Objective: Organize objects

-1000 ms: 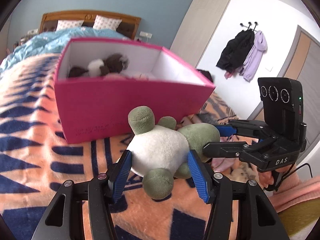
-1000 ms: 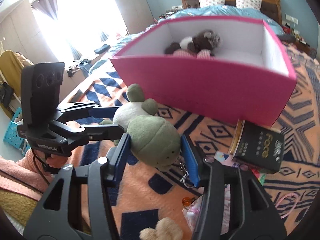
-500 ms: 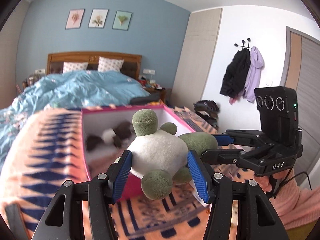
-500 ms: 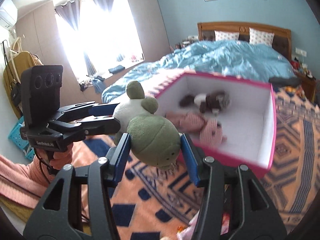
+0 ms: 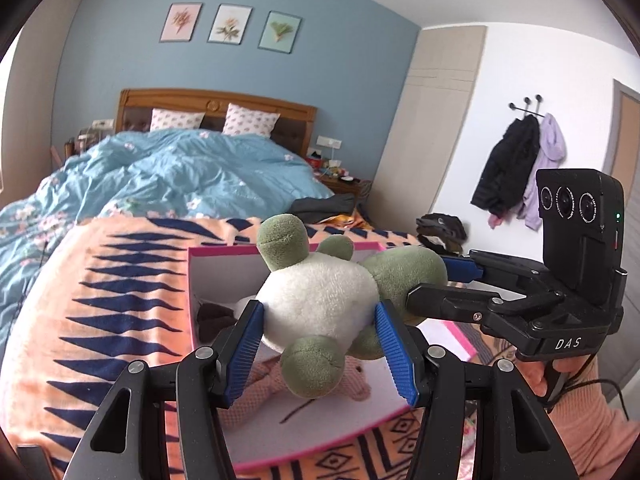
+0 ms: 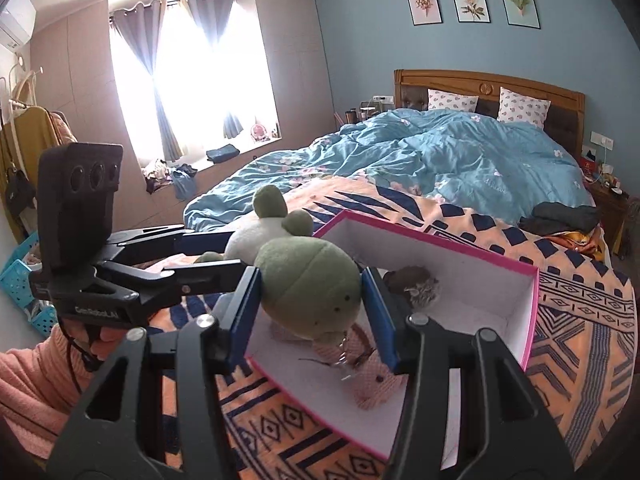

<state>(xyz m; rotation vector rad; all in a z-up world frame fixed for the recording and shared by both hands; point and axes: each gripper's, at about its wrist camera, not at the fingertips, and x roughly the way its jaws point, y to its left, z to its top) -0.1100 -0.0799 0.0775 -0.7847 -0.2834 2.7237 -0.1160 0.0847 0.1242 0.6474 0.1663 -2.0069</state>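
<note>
Plush turtle (image 5: 320,312): green and white soft toy, hanging in the air above the open pink box (image 6: 532,312), gripped at two places at once.

Grip, nearest first. The left gripper (image 5: 318,344) is pinching the white belly between its blue pads, narrowed to the width of the squashed plush. The right gripper (image 6: 310,304) is clamping the green head the same way, partly closed on it. In the left wrist view the right gripper (image 5: 452,284) is reaching in from 3 o'clock.

Orientation. The long axis is running from head to body, roughly level. In the left wrist view the head is pointing to 3 o'clock, belly facing the camera, one foot at 6 o'clock and another at 12 o'clock. In the right wrist view the head is facing the lens and the body is trailing away toward 10 o'clock.

Box contents, farther on: a pink knitted toy (image 6: 372,380) on the near floor, a brown plush (image 6: 412,284) against the far wall. The box is sitting on a patterned blanket (image 6: 580,320).

Risks, as judged:
- One gripper letting go early is likely leaving the toy swinging from the other and landing on the rim or outside.
- Pulling the grippers apart is likely straining the neck seam.
- A drop from this height may be bouncing the toy onto the pink knitted toy, so it is resting crooked.
</note>
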